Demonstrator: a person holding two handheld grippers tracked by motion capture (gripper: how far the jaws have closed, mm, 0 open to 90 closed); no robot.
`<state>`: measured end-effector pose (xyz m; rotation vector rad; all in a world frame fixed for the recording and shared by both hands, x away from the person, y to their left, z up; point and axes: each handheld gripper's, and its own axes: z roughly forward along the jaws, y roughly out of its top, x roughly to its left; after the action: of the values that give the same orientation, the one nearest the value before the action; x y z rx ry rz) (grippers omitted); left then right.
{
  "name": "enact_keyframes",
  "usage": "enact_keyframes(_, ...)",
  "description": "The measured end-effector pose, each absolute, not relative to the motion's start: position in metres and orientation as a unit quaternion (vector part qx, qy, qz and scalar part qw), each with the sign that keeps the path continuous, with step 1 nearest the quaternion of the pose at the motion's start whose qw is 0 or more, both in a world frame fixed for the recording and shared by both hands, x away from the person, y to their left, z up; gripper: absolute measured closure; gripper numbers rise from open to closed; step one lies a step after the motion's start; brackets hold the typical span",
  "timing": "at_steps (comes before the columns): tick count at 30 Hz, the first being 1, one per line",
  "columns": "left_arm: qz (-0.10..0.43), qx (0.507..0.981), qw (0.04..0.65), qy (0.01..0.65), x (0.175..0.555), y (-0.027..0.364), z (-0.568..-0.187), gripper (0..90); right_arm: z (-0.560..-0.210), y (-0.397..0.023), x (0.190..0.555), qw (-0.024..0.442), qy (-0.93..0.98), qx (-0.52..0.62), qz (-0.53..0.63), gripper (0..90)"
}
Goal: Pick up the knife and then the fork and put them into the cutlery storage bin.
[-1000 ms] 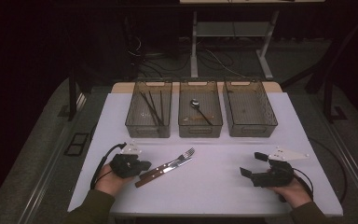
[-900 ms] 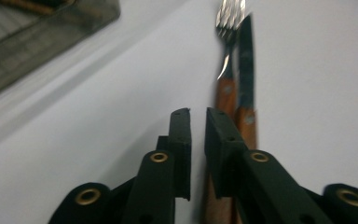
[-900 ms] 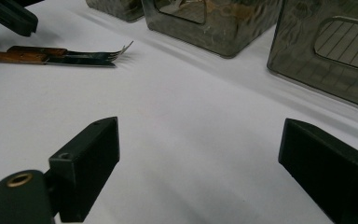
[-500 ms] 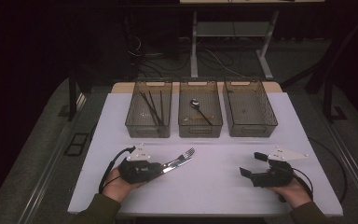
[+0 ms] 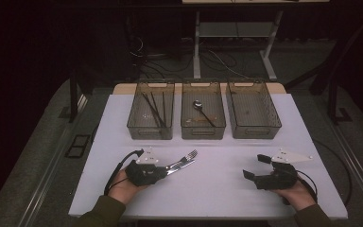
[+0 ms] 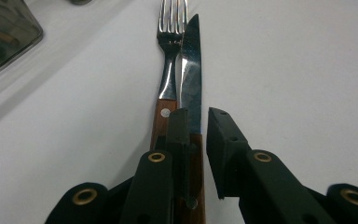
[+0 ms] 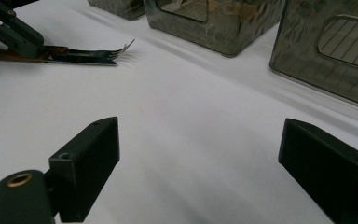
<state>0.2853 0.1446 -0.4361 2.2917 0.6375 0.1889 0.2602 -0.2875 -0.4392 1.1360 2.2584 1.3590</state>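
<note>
Left gripper [image 6: 196,122] is reaching over a fork [image 6: 169,60] and a table knife [image 6: 192,70] lying side by side, touching, on the white table [image 5: 227,189], near its front left. Jaws are standing narrowly apart; one is resting on the wooden handles, the other on bare table just beside the knife, so nothing is clamped. The gap has just been widening a little. Right gripper [image 7: 200,154] is sitting low at the table's front right, jaws wide apart with only table between them. Three clear bins [image 5: 254,127] are lining the far edge; the middle one is holding a spoon [image 5: 199,107].
</note>
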Motion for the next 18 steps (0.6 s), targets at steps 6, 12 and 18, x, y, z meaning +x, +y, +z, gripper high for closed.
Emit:
enact_keyframes(6, 0.080, 0.896, 0.363, 0.243, 0.2861, 0.1449, -0.4373, 78.1, -0.4392, -0.2875, 0.2603, 0.136, 0.780, 0.392, 0.469, 12.1)
enact_keyframes(12, 0.075, 0.896, 0.364, 0.243, 0.2862, 0.1444, -0.4380, 77.7, -0.4392, -0.2877, 0.2604, 0.136, 0.780, 0.392, 0.469, 12.1)
enact_keyframes(18, 0.070, 0.902, 0.355, 0.235, 0.2849, 0.1416, -0.4406, 75.8, -0.4390, -0.2878, 0.2603, 0.136, 0.779, 0.392, 0.470, 12.0)
